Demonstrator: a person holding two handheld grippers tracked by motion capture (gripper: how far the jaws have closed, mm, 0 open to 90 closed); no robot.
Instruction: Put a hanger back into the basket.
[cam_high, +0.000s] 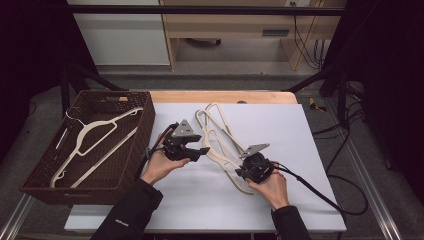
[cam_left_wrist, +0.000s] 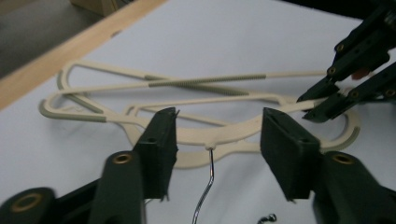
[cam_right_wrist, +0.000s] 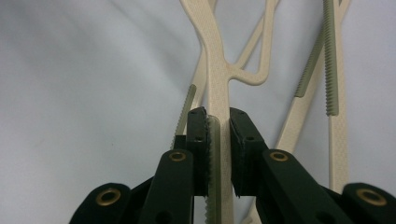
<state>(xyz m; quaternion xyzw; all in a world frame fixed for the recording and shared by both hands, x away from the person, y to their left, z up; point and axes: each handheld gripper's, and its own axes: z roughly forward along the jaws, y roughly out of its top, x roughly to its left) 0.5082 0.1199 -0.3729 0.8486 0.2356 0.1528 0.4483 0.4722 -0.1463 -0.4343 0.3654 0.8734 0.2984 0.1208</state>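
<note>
A white worktop (cam_high: 300, 150) with a wooden far edge stands before pale cabinets; dark floor and cables lie right of it. A wicker basket (cam_high: 145, 125) at its left holds one hanger. Mid-worktop lie cream hangers (cam_high: 220, 145). The right gripper (cam_high: 245, 172) clamps one hanger's arm; the left gripper (cam_high: 202, 149), jaws spread, hovers beside them.

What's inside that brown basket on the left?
One cream hanger with a metal hook lies across the bottom of the basket. The near wall hides the strip of floor just behind it, so anything small there cannot be seen.
</note>
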